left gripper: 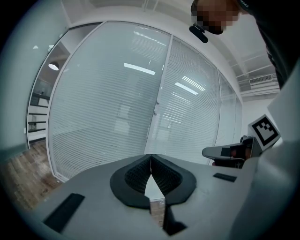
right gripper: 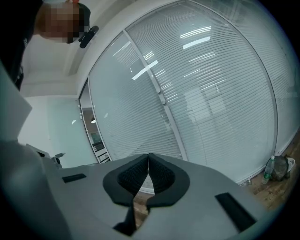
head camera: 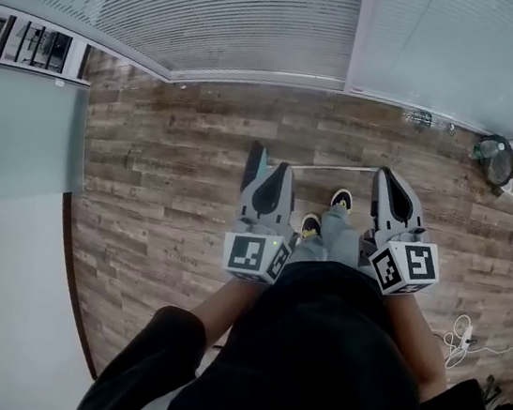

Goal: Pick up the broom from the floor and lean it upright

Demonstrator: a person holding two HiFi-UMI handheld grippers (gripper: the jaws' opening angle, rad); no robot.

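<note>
The broom (head camera: 337, 168) lies flat on the wooden floor (head camera: 164, 186), just ahead of the person's shoes. Its thin pale handle runs crosswise between the two tools, and what seems to be its dark head is half hidden behind the left one. The left hand-held gripper (head camera: 280, 170) (left gripper: 151, 157) and the right hand-held gripper (head camera: 388, 175) (right gripper: 148, 155) are both closed tip to tip, with nothing between the jaws, and they hang well above the floor. Neither can take the handle until it opens, so a descent with the jaws closed would likely only knock the handle and roll it away. The handle is slim and rests flush on the boards, so the jaws could scrape the floor or pinch it off centre. Leaned against the smooth glass wall (head camera: 263, 20), the broom may slide down.
</note>
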